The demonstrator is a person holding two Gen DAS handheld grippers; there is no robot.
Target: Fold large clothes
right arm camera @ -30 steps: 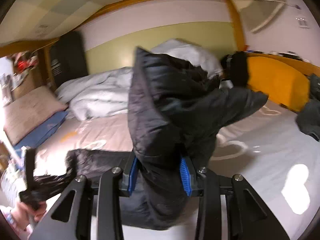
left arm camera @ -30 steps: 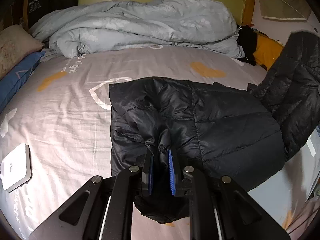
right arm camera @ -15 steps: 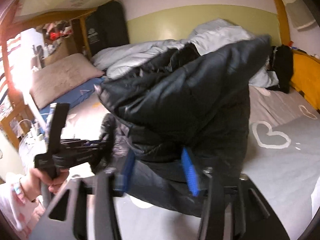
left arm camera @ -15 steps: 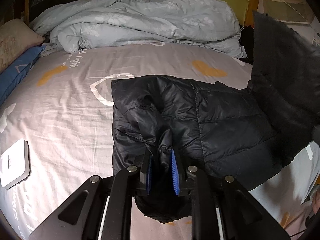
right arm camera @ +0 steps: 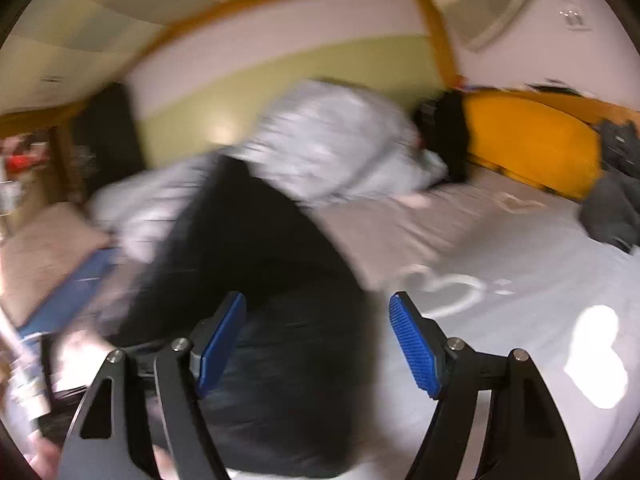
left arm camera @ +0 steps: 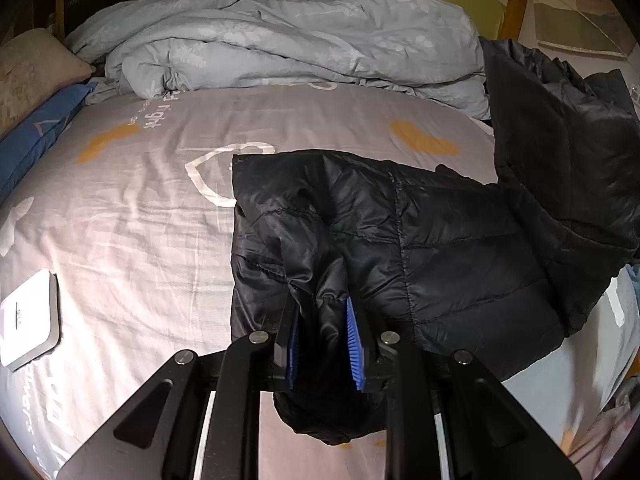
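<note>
A black quilted puffer jacket (left arm camera: 440,240) lies on the grey bed sheet (left arm camera: 140,220). Its right part (left arm camera: 560,152) stands bunched up at the right edge of the left wrist view. My left gripper (left arm camera: 319,297) pinches a fold of the jacket's near hem between its blue pads; the jaws are opening a little, but the fabric still fills the gap. My right gripper (right arm camera: 318,300) is opening wide. The jacket (right arm camera: 260,248), blurred, lies beyond and below its pads, and they do not touch it.
A crumpled pale blue duvet (left arm camera: 280,48) lies along the far side of the bed. A beige pillow (left arm camera: 32,68) and a blue one (left arm camera: 36,136) are at the left, near a flat white device (left arm camera: 28,324). An orange cushion (right arm camera: 528,144) and dark clothes (right arm camera: 616,200) are at the right.
The right gripper's jaws have spread and let the jacket go; the fabric has dropped away from its pads. The left gripper's jaws have widened slightly, still with the fold between them.
</note>
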